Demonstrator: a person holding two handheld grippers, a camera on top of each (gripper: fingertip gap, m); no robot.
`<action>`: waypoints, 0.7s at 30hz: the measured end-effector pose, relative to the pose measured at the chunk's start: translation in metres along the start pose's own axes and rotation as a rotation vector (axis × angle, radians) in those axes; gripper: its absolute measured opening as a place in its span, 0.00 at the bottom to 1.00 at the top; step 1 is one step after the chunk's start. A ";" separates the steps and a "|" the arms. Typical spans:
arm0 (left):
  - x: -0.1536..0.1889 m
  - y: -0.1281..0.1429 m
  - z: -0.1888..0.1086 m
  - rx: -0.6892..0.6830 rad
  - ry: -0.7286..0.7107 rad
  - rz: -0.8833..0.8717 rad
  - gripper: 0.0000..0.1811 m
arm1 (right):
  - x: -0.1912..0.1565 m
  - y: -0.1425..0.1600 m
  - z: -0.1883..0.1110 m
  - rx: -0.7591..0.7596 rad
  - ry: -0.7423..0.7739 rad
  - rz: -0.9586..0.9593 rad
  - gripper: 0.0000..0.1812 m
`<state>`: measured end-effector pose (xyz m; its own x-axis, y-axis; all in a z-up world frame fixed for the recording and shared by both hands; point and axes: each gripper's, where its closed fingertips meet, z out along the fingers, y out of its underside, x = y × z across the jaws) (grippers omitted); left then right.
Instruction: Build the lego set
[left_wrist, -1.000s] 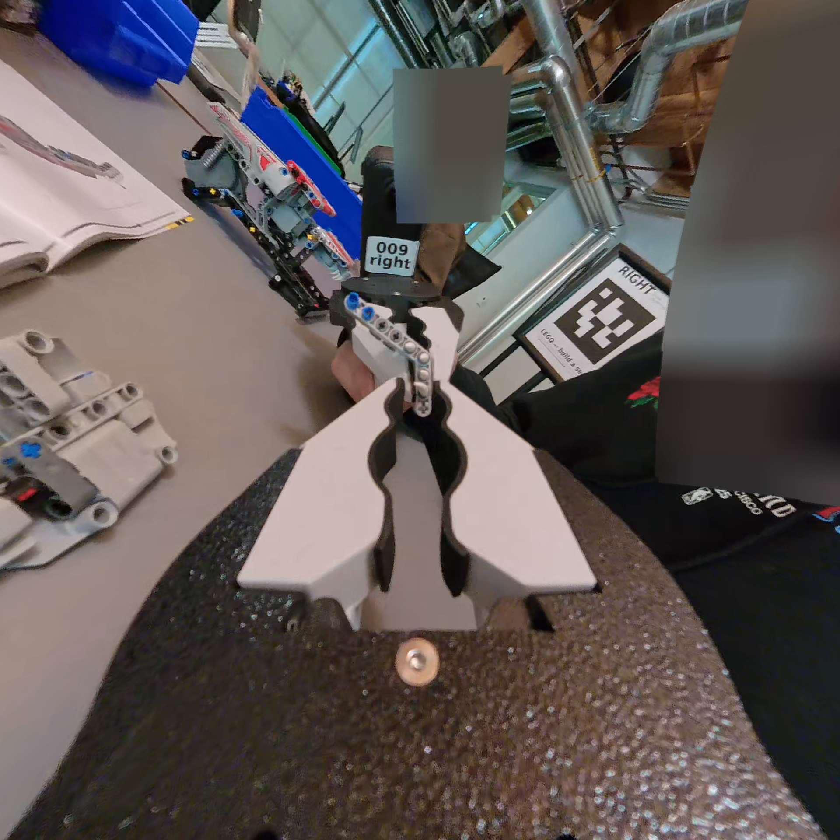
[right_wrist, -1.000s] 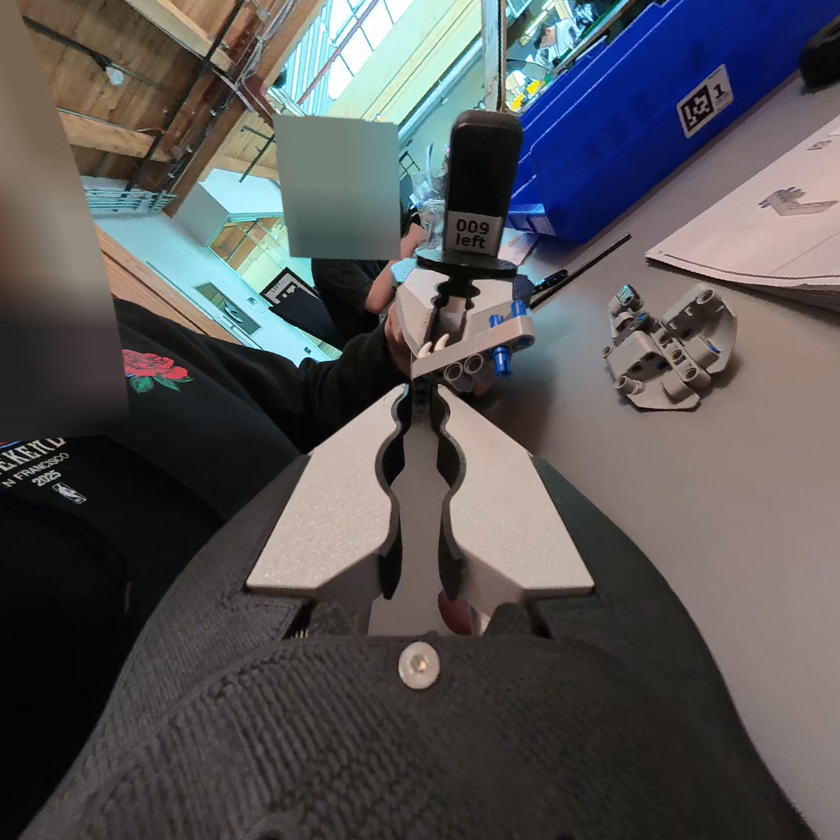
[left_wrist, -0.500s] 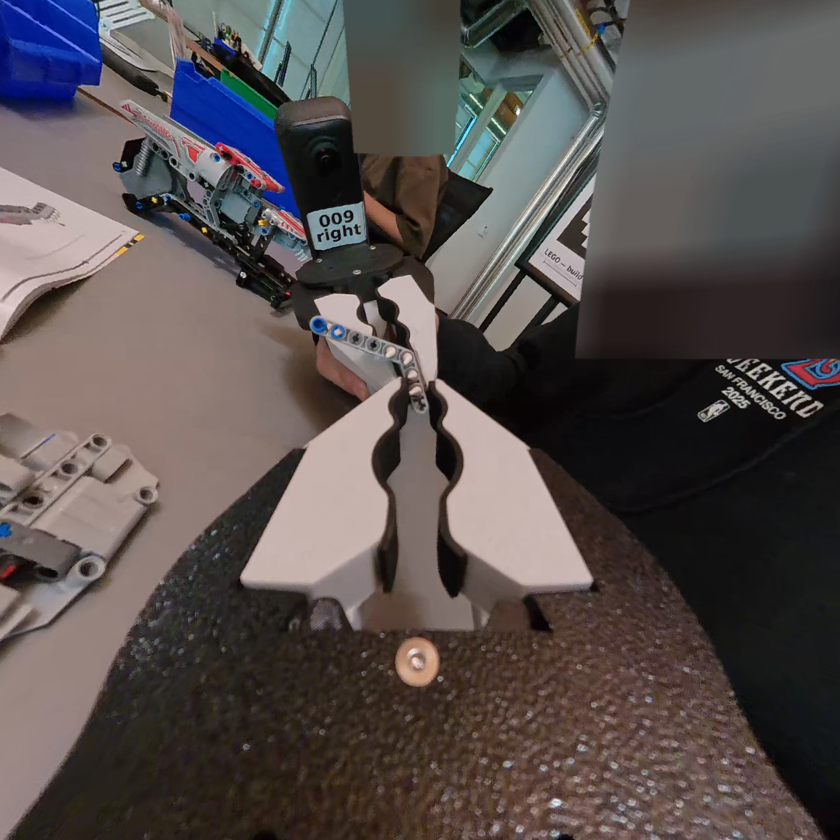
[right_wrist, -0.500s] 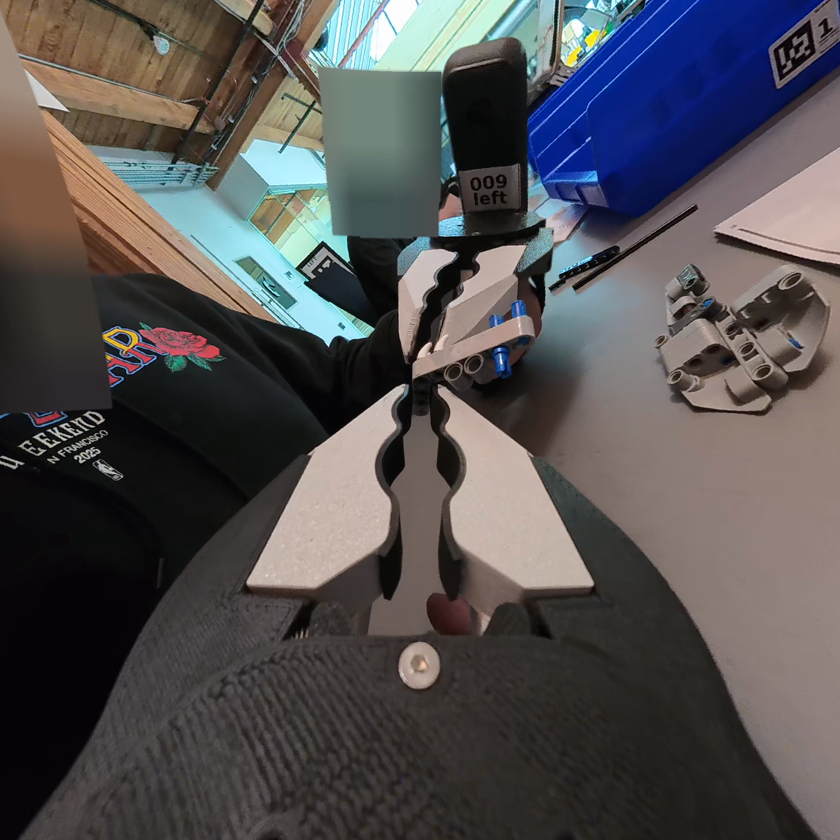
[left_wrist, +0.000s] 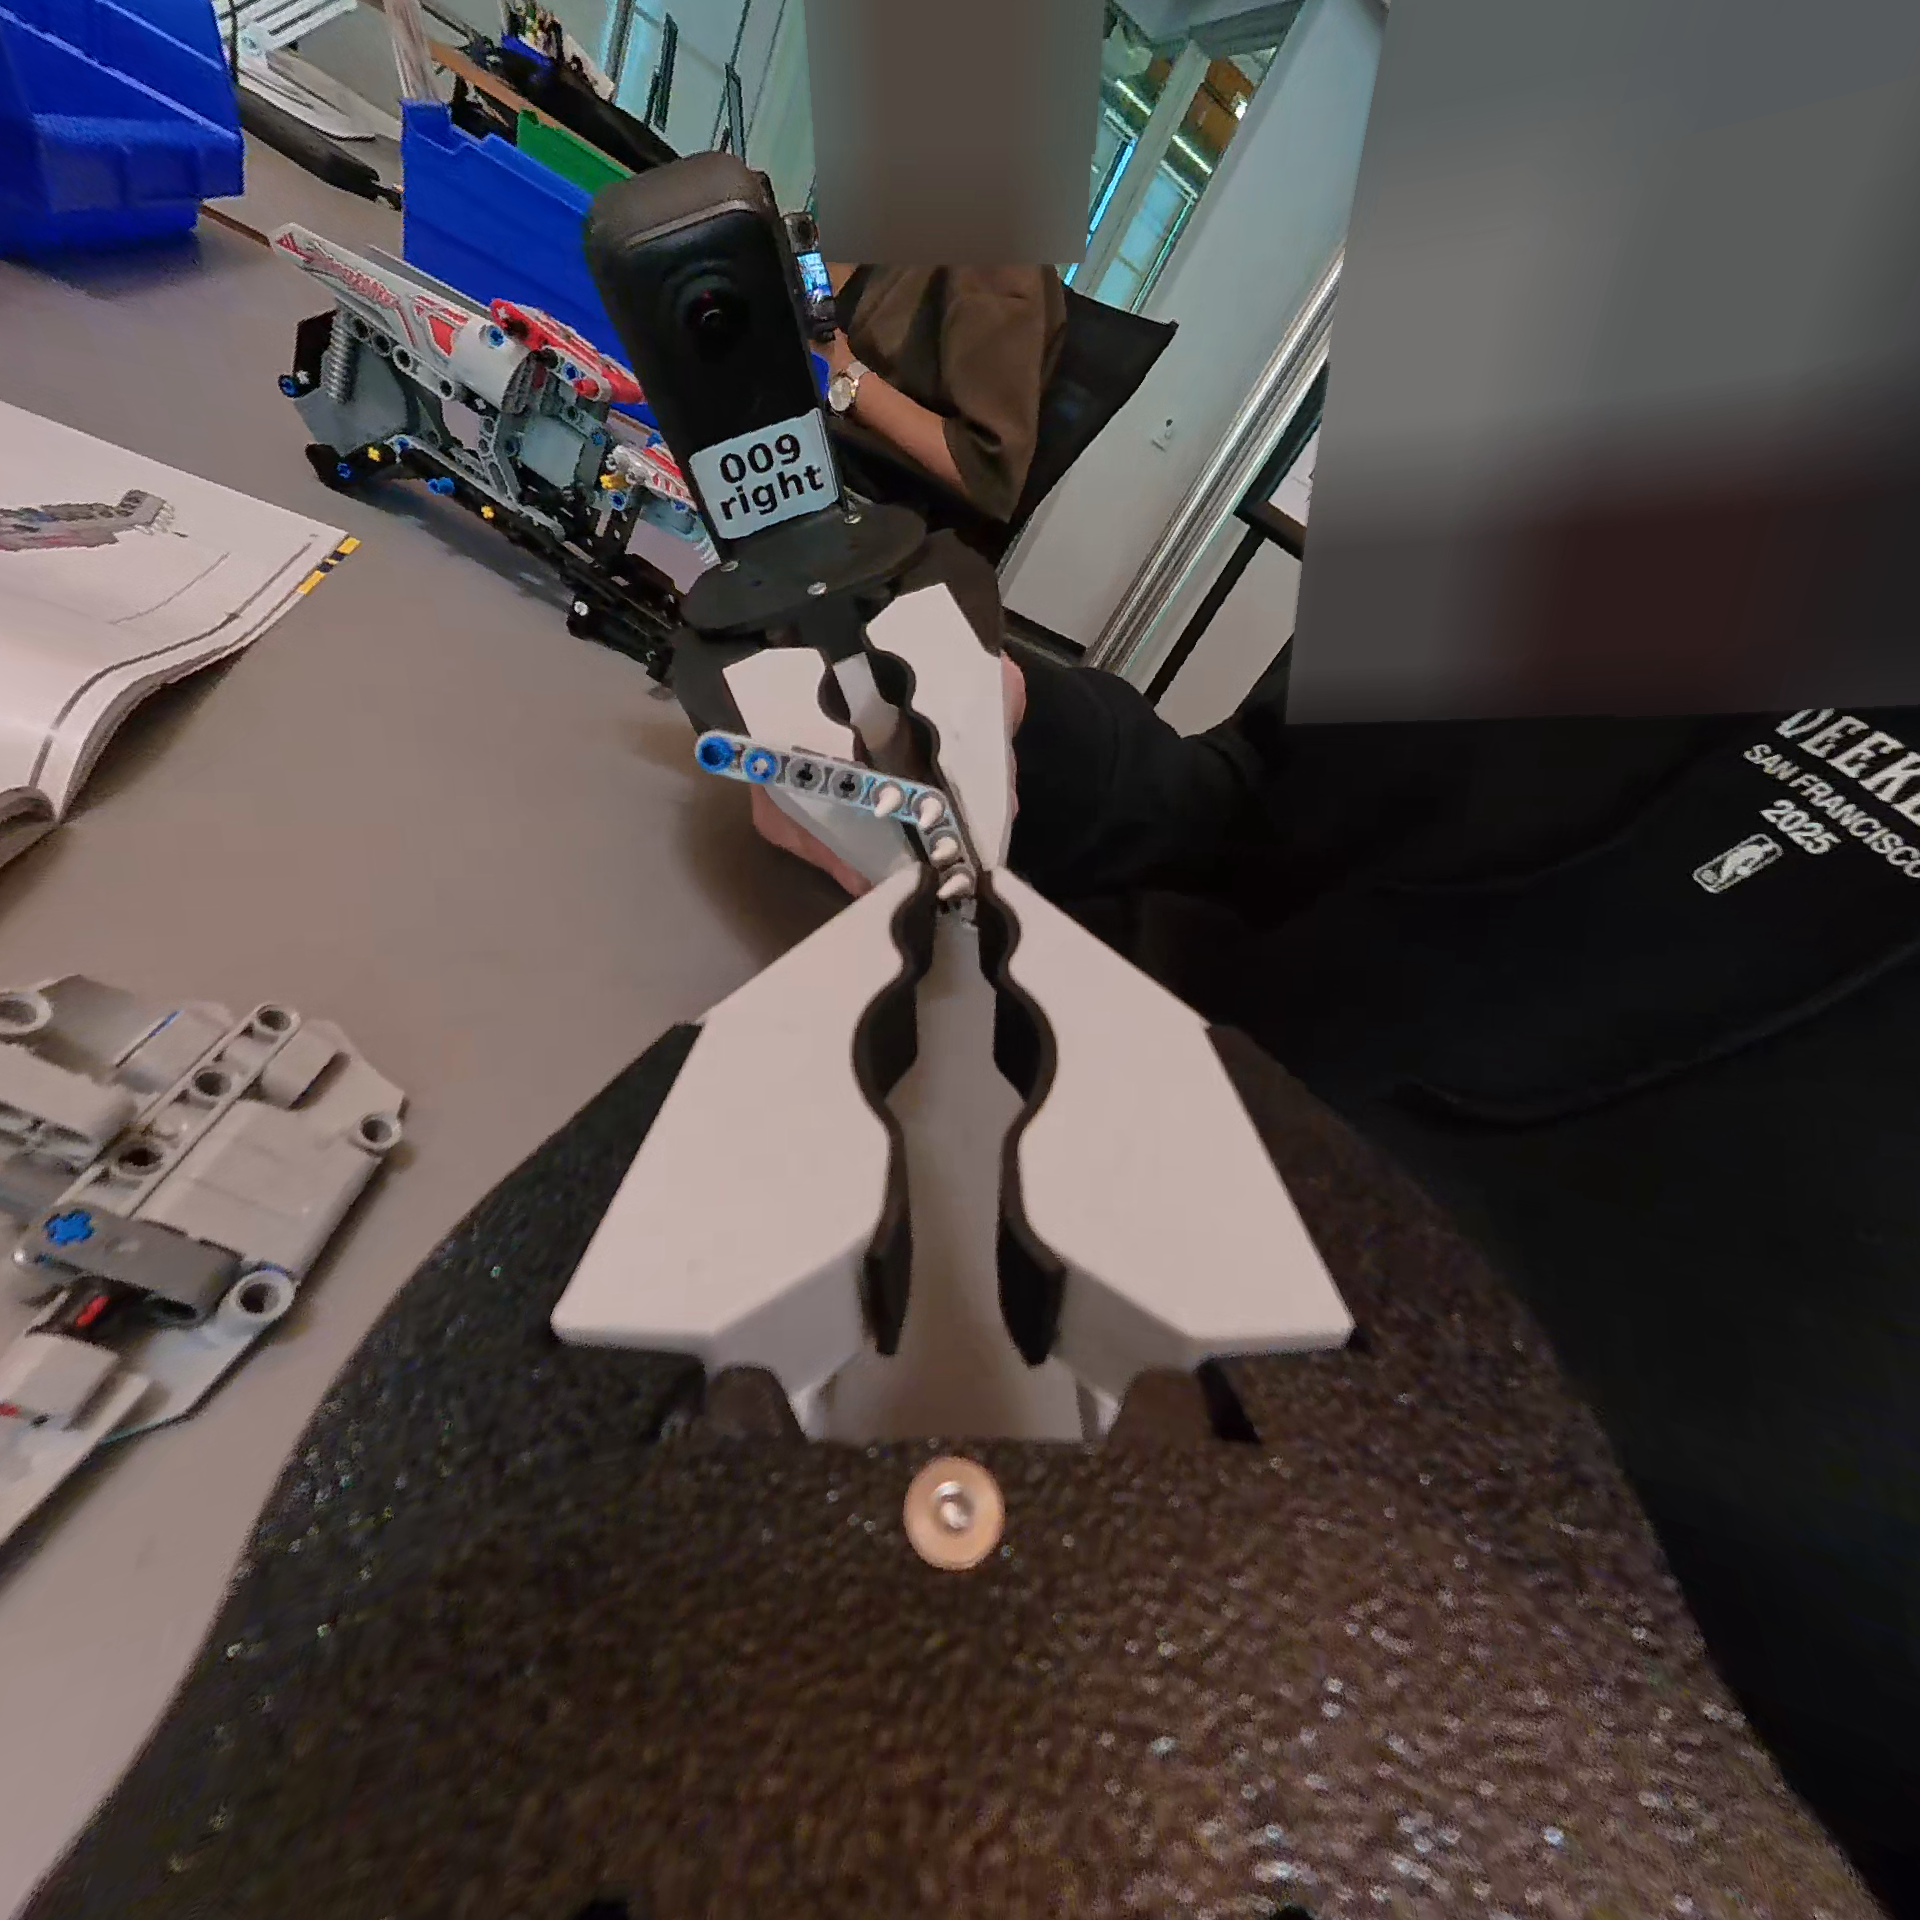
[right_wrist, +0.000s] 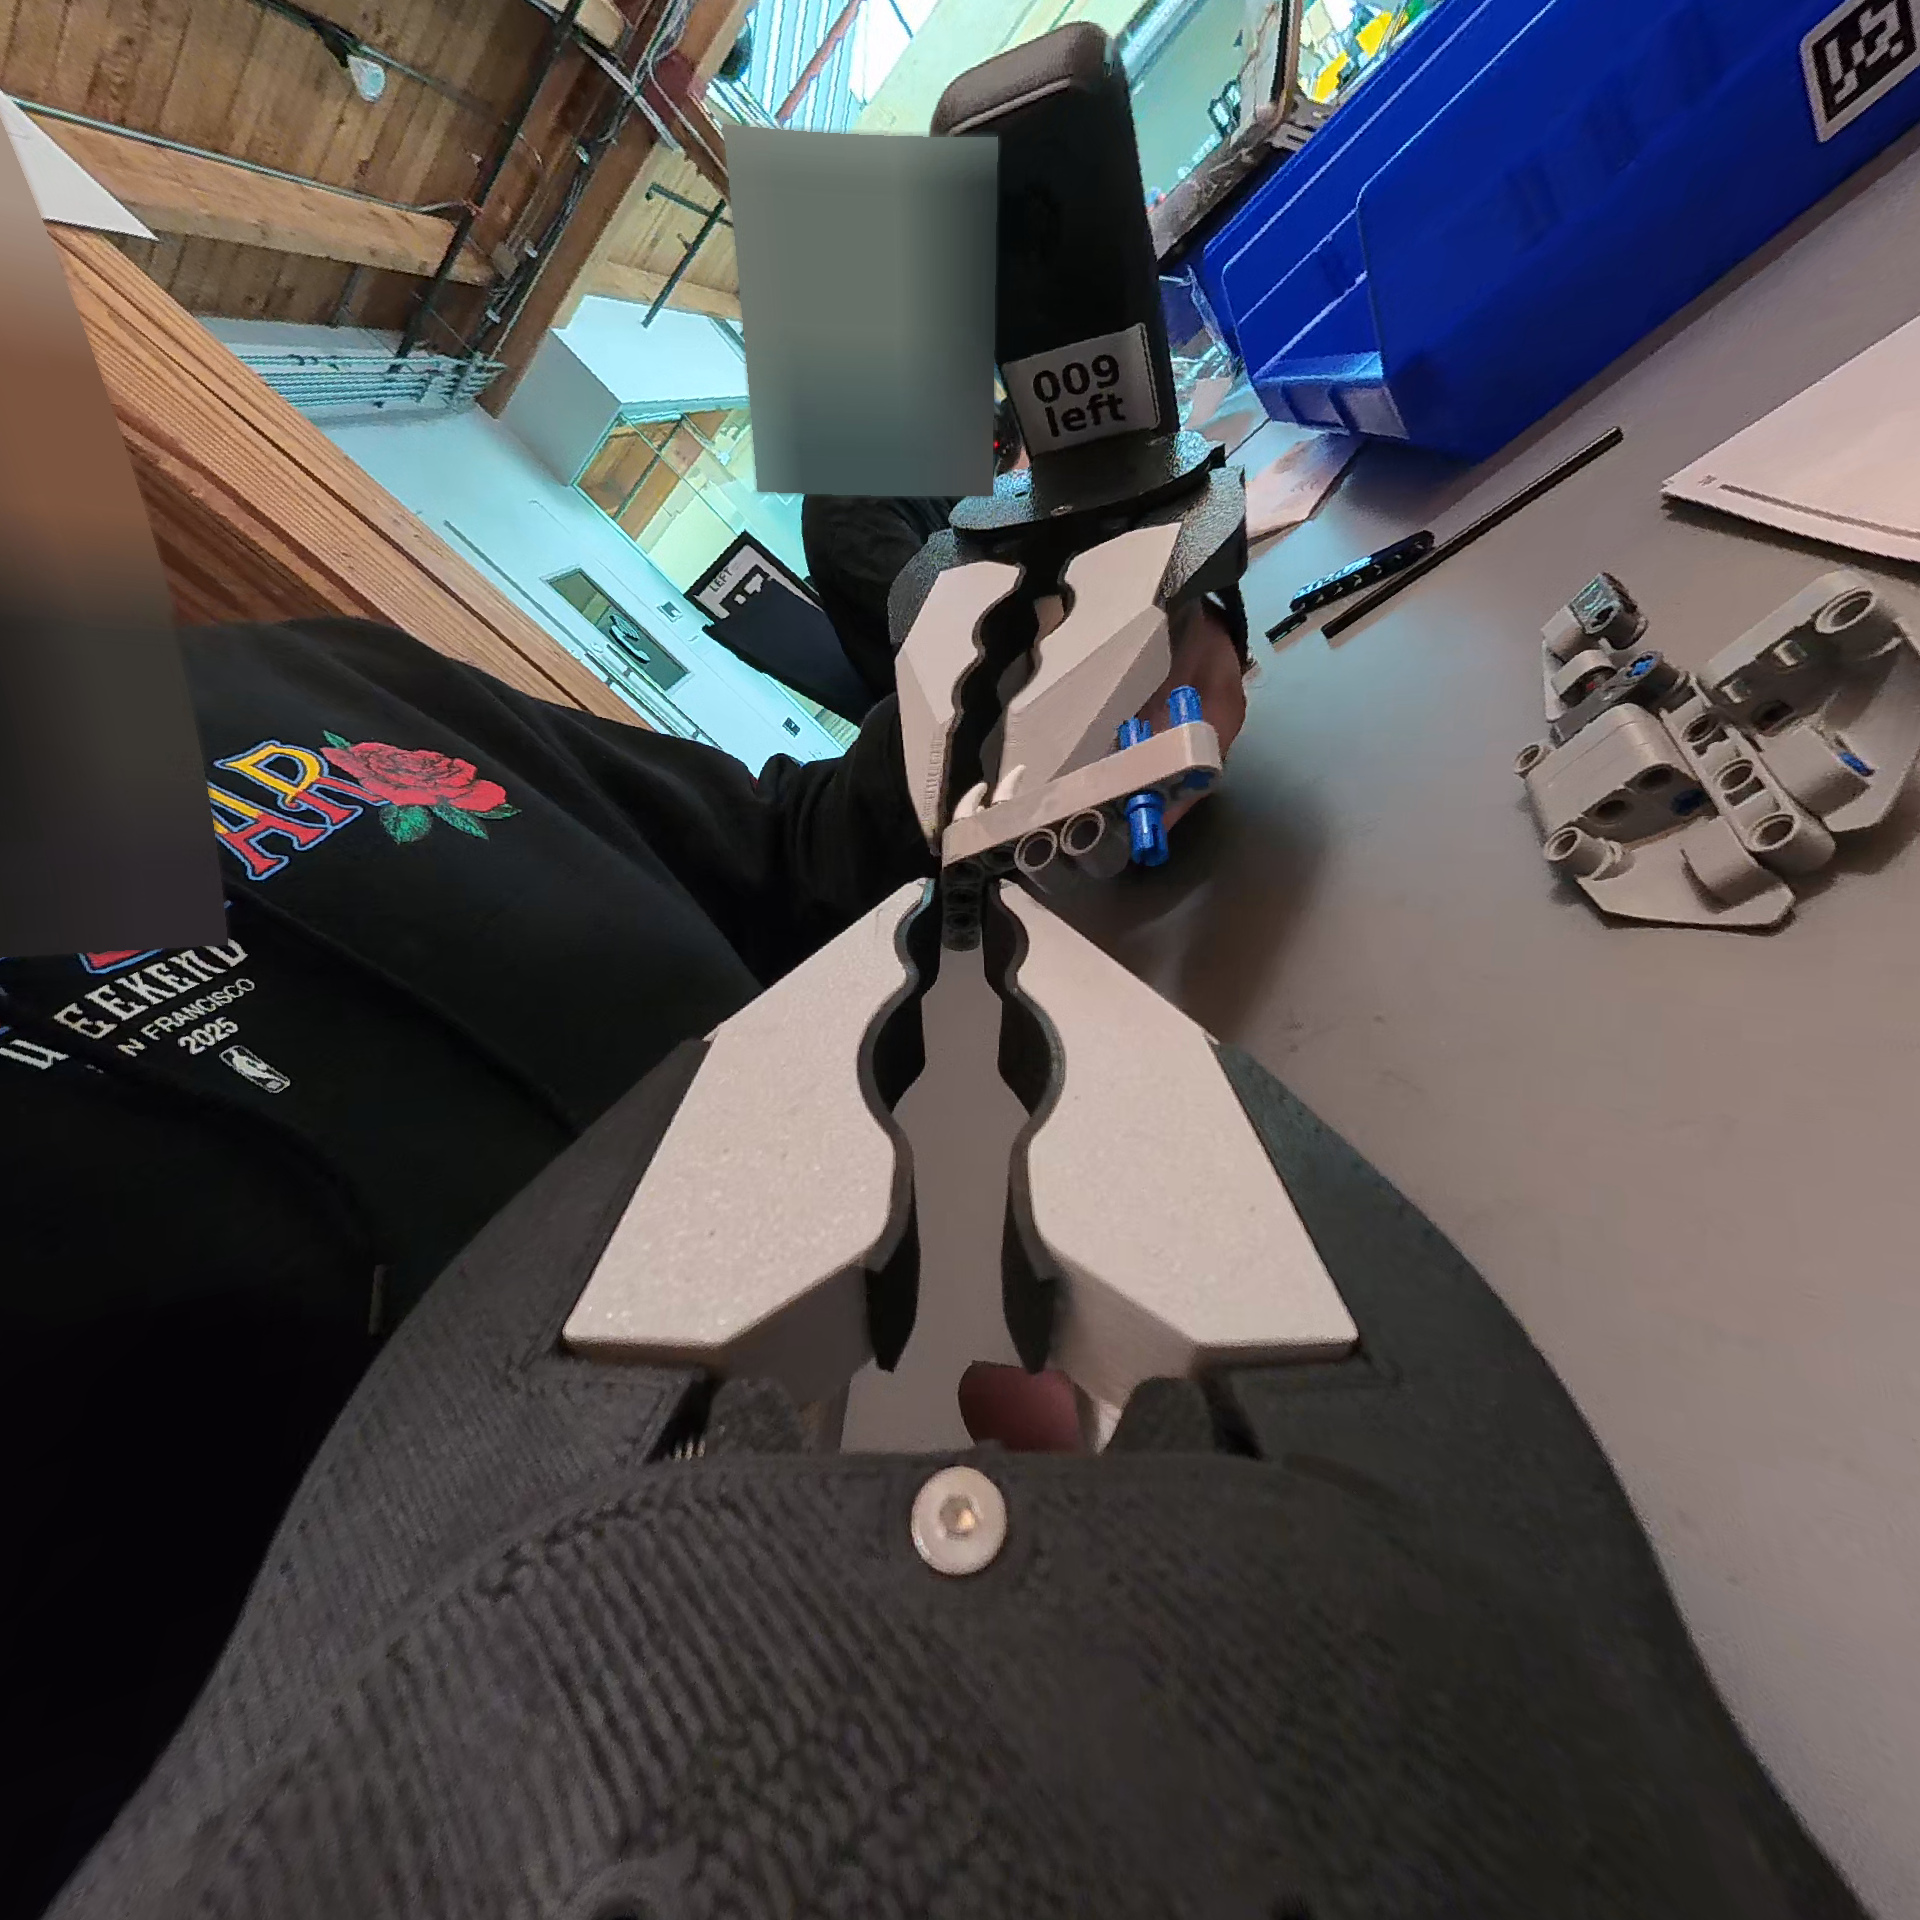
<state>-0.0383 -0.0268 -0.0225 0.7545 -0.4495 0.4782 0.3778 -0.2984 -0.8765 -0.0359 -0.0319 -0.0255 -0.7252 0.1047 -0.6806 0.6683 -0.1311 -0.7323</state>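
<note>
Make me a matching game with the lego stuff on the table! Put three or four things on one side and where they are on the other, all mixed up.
Things:
1. bent grey beam
2. blue pins
3. grey panel assembly
4. blue bin

Places:
A. at the far edge of the table, behind the thin black axle
B. lying flat on the table, untouched
C. pinched between the two grippers, off the table
D. stuck in the beam's free end

Pairs: 1-C, 2-D, 3-B, 4-A
</note>
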 end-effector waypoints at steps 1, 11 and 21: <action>0.000 0.000 0.000 -0.002 -0.002 0.000 0.02 | 0.000 0.000 0.000 -0.002 0.001 0.002 0.03; 0.001 0.003 0.000 -0.048 -0.080 0.221 0.00 | 0.003 0.002 0.001 -0.006 -0.006 0.074 0.03; 0.002 0.006 -0.001 -0.079 -0.101 0.321 0.00 | 0.000 0.005 0.002 -0.029 -0.034 0.087 0.03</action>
<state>-0.0346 -0.0305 -0.0269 0.8787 -0.4469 0.1678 0.0732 -0.2212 -0.9725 -0.0331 -0.0342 -0.0292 -0.6689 0.0601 -0.7410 0.7334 -0.1098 -0.6709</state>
